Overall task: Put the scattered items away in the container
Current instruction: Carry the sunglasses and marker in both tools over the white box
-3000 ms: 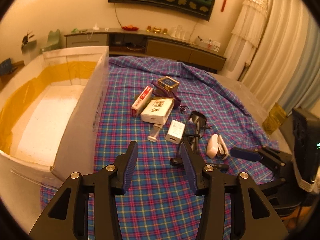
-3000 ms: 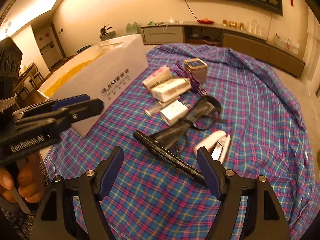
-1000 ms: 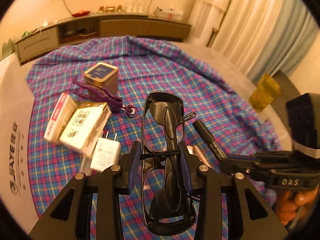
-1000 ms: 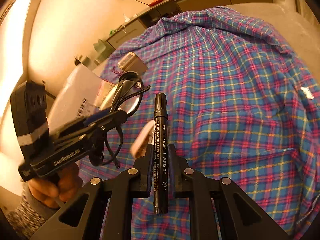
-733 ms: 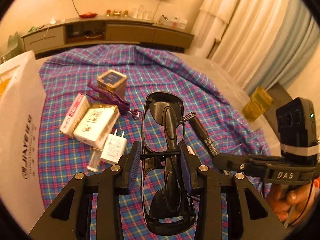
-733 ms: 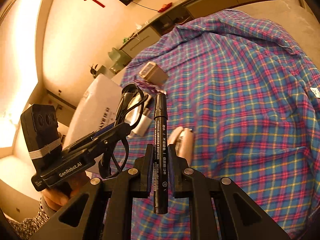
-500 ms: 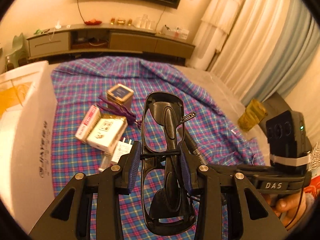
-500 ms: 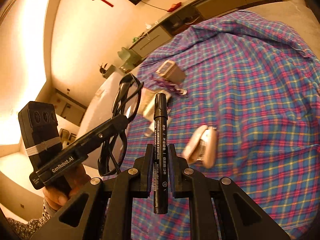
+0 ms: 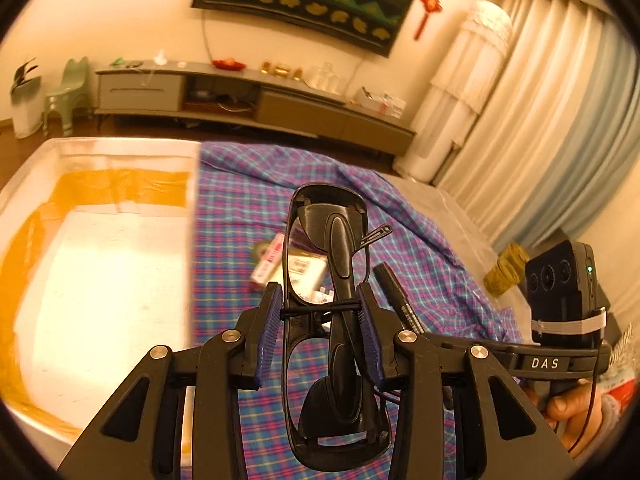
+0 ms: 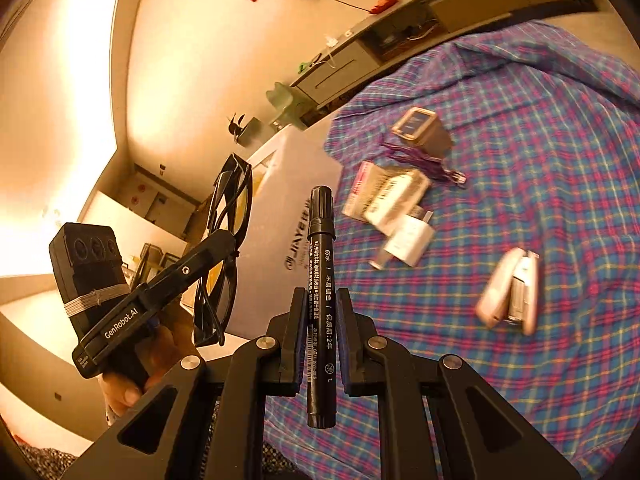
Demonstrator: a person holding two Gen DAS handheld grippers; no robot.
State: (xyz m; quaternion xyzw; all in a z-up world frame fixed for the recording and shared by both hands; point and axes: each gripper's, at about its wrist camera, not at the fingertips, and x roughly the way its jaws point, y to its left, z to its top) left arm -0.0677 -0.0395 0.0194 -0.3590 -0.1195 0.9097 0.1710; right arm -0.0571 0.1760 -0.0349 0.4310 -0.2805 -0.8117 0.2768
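Observation:
My left gripper (image 9: 320, 312) is shut on folded black sunglasses (image 9: 332, 264) and holds them in the air beside the big white box (image 9: 100, 264), whose open inside with yellow tape lies to the left. My right gripper (image 10: 322, 304) is shut on a black marker (image 10: 320, 264) held upright above the plaid cloth. In the right wrist view the left gripper (image 10: 224, 248) with the sunglasses (image 10: 228, 220) is at the left, near the box wall (image 10: 292, 216). The marker tip also shows in the left wrist view (image 9: 394, 286).
On the plaid cloth (image 10: 540, 184) lie a white stapler (image 10: 512, 292), a white charger (image 10: 410, 240), two small cartons (image 10: 386, 196), a purple clip (image 10: 420, 160) and a small tin (image 10: 420, 128). A long sideboard (image 9: 240, 96) stands against the far wall.
Both grippers have closed on their items and lifted them off the cloth. They have swung left toward the white box, which has come back into the left wrist view.

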